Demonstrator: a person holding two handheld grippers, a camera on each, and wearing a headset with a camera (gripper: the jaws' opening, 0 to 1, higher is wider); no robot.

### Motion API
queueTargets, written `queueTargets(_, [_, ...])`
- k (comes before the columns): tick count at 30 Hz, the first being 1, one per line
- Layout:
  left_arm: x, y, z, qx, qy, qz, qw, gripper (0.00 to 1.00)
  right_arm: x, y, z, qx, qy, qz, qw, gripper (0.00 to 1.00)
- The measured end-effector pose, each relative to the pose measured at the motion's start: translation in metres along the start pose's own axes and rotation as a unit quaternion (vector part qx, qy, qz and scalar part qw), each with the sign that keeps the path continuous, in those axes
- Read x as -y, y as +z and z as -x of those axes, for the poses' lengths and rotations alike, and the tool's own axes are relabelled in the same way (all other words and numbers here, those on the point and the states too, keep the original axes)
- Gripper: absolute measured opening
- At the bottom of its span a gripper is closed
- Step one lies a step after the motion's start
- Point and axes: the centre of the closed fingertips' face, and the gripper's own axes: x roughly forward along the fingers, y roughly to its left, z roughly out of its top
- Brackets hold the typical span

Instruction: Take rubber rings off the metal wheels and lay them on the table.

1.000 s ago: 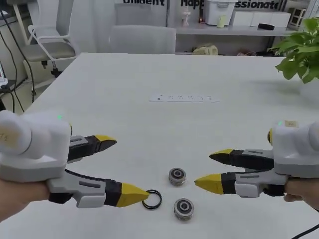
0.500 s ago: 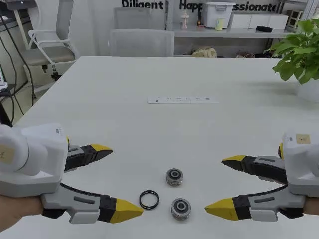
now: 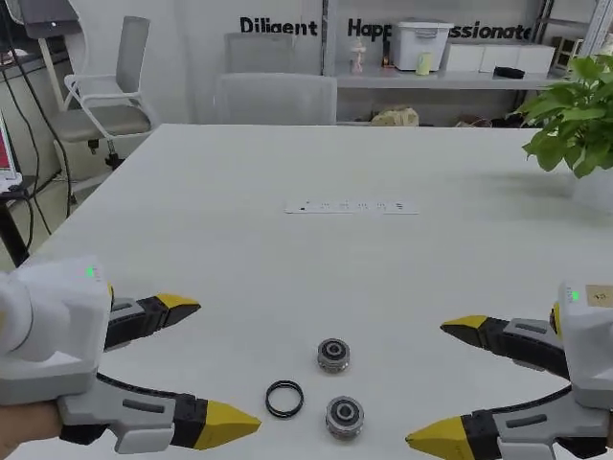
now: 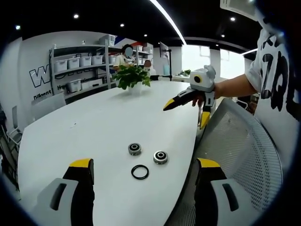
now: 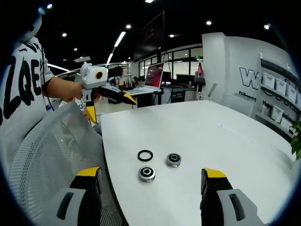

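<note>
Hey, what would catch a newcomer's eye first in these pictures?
The yellow-tipped left gripper and right gripper, both wide open, frame the near edge of the white table. Between them lie the far metal wheel, the near metal wheel, and a loose black rubber ring just left of the near one.

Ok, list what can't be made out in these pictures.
- Head view: whether the far wheel and near wheel are bare or rubber-clad; too small.
- Head view: print on the white strip; too small.
- Head view: right tongs, body cut off by the right and bottom edges.
</note>
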Motion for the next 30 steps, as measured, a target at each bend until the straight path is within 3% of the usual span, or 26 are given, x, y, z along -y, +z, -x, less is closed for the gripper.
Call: queueTargets(30, [-0.007, -0.0009, 0.0095, -0.007, 0.016, 0.003, 0.9998, 0.85, 0.0036, -0.0054, 0.0087, -0.006, -0.014, 0.003, 0.9999, 0.92])
